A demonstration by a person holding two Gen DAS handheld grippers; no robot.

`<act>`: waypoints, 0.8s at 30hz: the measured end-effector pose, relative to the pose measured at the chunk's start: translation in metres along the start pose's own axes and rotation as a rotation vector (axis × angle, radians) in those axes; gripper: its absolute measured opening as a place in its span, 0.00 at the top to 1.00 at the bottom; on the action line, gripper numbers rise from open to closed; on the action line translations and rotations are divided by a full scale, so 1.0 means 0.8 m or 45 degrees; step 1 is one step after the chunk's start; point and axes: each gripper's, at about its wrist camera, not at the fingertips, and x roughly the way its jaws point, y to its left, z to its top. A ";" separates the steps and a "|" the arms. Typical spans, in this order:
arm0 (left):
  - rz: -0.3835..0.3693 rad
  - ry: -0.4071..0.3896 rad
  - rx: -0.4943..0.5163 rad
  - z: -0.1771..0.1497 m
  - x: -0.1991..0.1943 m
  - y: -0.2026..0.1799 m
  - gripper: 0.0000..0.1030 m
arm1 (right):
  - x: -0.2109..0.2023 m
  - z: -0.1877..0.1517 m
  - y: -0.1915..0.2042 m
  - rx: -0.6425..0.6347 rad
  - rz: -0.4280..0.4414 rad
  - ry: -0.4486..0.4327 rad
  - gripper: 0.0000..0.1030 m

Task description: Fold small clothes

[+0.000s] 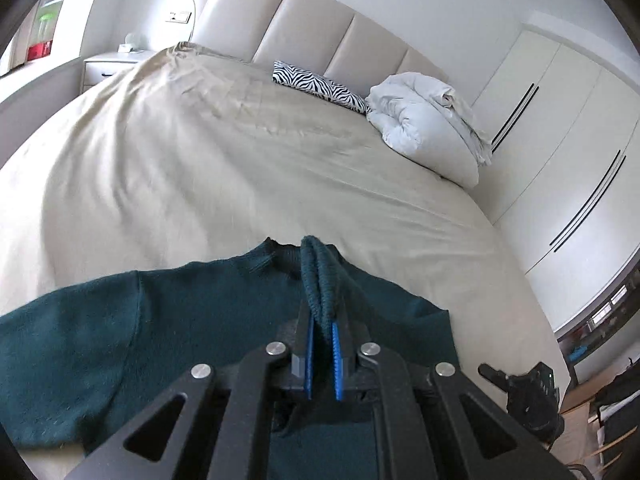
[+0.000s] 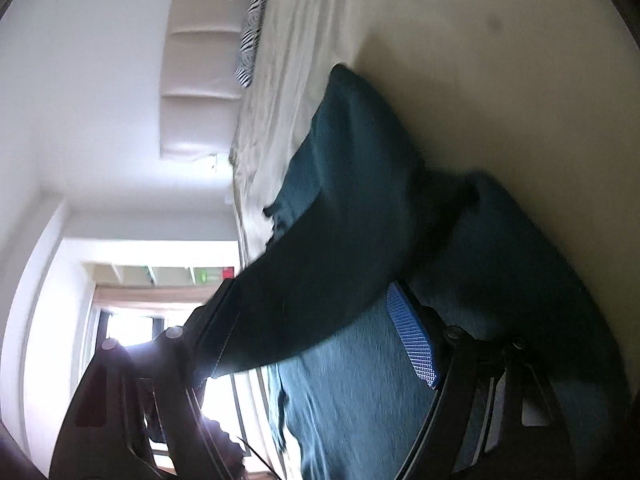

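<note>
A dark teal knit sweater (image 1: 120,340) lies on the beige bed sheet (image 1: 200,168). My left gripper (image 1: 322,320) is shut on the sweater's ribbed edge (image 1: 320,280), which sticks up between the blue pads. In the right wrist view, rolled sideways, the sweater (image 2: 340,200) drapes over my right gripper (image 2: 316,320). Its jaws stand wide apart, one blue pad (image 2: 412,340) showing, with cloth lying across the gap. My right gripper also shows in the left wrist view (image 1: 524,392).
A folded white duvet (image 1: 424,128) and a zebra-print cushion (image 1: 320,86) lie by the padded headboard (image 1: 312,24). A nightstand (image 1: 104,66) stands at the far left. White wardrobes (image 1: 580,152) line the right side. A window (image 2: 132,332) shows in the right wrist view.
</note>
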 end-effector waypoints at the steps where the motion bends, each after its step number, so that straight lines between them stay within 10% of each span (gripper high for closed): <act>1: 0.014 0.021 -0.027 -0.006 0.008 0.009 0.92 | 0.000 0.004 -0.002 0.030 -0.002 -0.007 0.27; 9: 0.051 0.187 -0.265 -0.074 0.059 0.091 0.92 | -0.019 0.023 -0.018 0.085 0.063 -0.112 0.30; 24: 0.012 0.196 -0.289 -0.085 0.050 0.091 0.92 | -0.029 0.038 -0.030 0.098 0.073 -0.267 0.45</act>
